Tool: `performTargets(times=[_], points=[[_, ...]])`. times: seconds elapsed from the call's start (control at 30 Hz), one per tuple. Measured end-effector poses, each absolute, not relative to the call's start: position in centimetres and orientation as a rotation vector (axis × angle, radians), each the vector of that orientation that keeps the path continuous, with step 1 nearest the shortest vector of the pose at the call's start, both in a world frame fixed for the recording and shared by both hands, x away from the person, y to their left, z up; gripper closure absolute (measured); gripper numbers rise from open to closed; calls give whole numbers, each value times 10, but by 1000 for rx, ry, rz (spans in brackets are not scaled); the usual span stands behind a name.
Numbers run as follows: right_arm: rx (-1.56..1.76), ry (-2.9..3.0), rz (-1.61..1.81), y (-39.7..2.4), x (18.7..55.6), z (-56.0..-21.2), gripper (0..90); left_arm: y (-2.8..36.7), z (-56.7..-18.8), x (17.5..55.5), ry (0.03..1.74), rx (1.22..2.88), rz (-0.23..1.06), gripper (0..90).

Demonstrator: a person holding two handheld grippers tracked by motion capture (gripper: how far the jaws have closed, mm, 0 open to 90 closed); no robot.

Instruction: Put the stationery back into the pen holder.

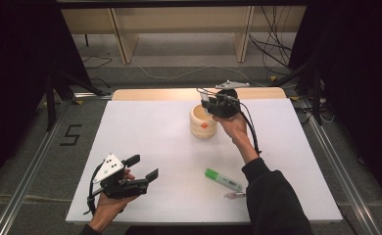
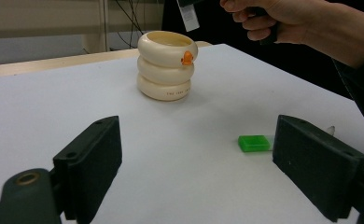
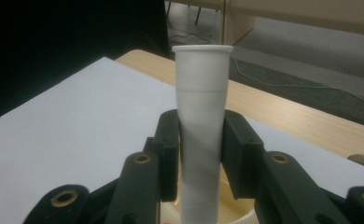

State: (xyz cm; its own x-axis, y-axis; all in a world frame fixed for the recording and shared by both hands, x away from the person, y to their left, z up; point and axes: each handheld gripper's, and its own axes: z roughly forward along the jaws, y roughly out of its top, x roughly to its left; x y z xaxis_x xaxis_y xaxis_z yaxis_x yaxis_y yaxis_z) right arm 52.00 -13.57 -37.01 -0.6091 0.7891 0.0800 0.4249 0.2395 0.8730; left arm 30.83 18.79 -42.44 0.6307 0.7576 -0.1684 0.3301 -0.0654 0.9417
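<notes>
Nearest us, our left gripper (image 1: 142, 167) is hovering over the near left part of the white table (image 1: 145, 137), its jaws gaping wide with nothing between them. In the left gripper view, those jaws are framing bare tabletop, with the green marker (image 2: 254, 143) lying just inside the right jaw.

We are holding our right gripper (image 1: 209, 103) at the far side, right over the cream cup (image 1: 202, 122), which is standing upright and is shaped like three stacked rings with a small orange mark on its front. In the right gripper view, the right gripper's jaws are pressing closed on a white tube (image 3: 201, 121), which is standing upright between them, its wider flat end on top and its lower end reaching down over the cup's (image 3: 236, 212) mouth.

In the high view, the marker (image 1: 222, 179) is lying on the near right part of the table, beside our right sleeve (image 1: 272, 200), well apart from the cup.
</notes>
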Motion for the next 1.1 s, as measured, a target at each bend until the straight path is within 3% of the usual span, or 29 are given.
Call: performTargets(times=[1.1], points=[[1186, 2137, 1279, -120, 537, -396, 698, 188, -424, 308, 904, 1659, 441, 153]])
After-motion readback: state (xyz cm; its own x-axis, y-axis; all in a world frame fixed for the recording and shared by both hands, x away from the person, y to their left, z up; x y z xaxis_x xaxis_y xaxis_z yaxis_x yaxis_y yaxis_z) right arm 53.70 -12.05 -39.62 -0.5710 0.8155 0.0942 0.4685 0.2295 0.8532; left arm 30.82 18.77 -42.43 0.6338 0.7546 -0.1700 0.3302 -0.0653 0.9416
